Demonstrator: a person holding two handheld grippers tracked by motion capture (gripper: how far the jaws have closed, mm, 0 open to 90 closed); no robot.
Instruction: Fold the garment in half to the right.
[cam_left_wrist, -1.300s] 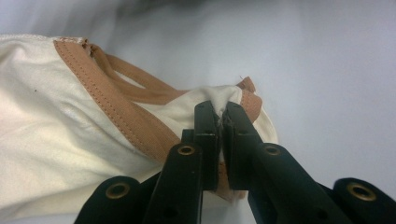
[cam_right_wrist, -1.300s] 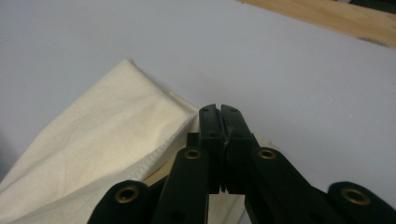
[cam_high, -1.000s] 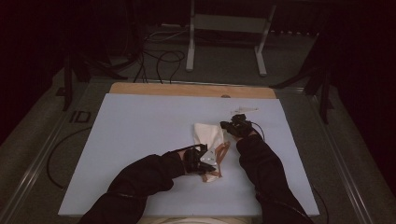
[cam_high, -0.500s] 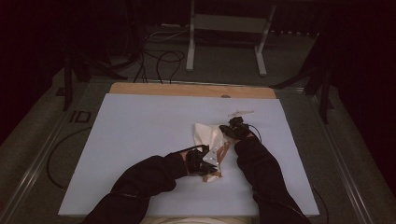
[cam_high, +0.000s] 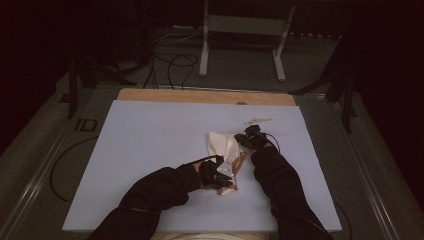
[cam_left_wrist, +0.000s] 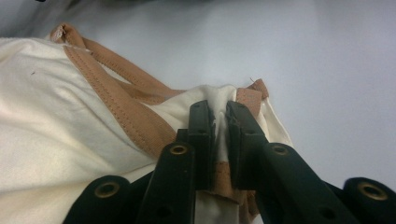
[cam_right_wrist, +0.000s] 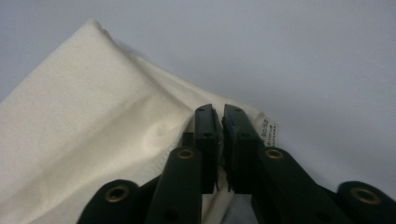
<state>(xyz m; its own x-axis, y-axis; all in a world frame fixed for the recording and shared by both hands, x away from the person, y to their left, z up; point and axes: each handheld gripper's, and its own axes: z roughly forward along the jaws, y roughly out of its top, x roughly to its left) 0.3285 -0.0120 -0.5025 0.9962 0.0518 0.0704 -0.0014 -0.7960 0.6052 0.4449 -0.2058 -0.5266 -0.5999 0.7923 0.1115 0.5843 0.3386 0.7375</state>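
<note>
Cream garment (cam_high: 226, 150) mid-surface (cam_high: 150, 150); left tongs (cam_left_wrist: 219, 123) pinching its tan-trimmed edge, right tongs (cam_right_wrist: 219, 121) pinching the labelled corner, both sets of jaws have just been easing open slightly.

garment (cam_left_wrist: 56, 140): I read it as cream, plain, no print
trim (cam_left_wrist: 126, 112): tan-brown edging band with matching stitching
label (cam_right_wrist: 268, 128): white, small dark print, unreadable to me
table (cam_high: 150, 145): pale blue-grey, uniform
board edge (cam_high: 200, 96): light wood
gripper jaws: black, brass-coloured rivets
sleeves (cam_high: 150, 195): black
</note>
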